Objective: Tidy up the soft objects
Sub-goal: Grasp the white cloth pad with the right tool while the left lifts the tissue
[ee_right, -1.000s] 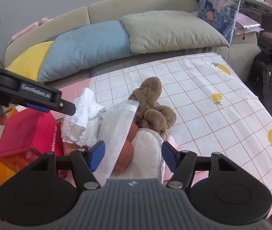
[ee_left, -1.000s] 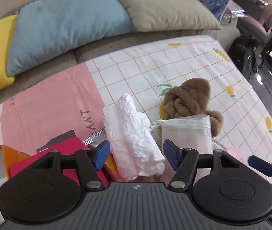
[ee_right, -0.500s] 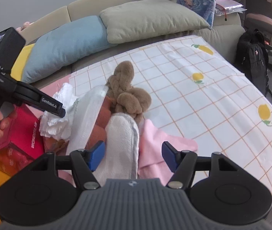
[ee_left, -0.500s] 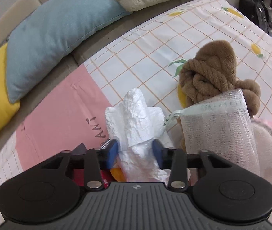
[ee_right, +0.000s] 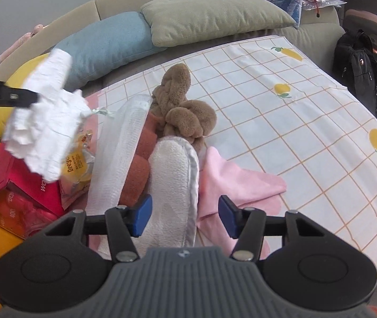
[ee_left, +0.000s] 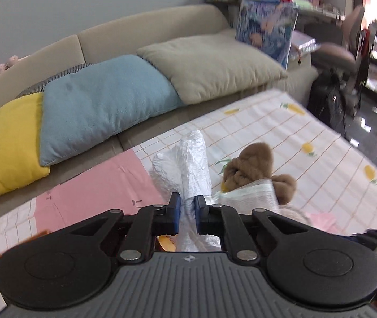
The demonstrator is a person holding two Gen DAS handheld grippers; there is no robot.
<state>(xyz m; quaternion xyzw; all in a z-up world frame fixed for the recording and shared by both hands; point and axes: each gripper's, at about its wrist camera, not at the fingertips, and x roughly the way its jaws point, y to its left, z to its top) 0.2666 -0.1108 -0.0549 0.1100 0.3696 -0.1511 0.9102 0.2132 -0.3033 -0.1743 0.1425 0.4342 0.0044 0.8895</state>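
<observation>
Left gripper (ee_left: 187, 209) clamped on white crumpled cloth (ee_left: 188, 164) after jaws just closed; cloth held clear above checked sheet (ee_left: 307, 143), seen lifted in right view. Right gripper (ee_right: 183, 217) jaws apart, just narrowed, white fleece towel (ee_right: 173, 185) between pads, contact not discernible. Brown knotted plush (ee_right: 183, 111) lying beyond on sheet, pink cloth (ee_right: 238, 182) beside towel.

Open checked sheet (ee_right: 294, 122) right of pile: free passage. Left side crowded: red box (ee_right: 8, 180), snack packet (ee_right: 78, 164), lifted white crumpled wad (ee_right: 45, 122). Centre blocked by brown knotted plush (ee_right: 185, 111), white towel (ee_right: 175, 185). Cushions (ee_left: 103, 106) wall off far edge.
</observation>
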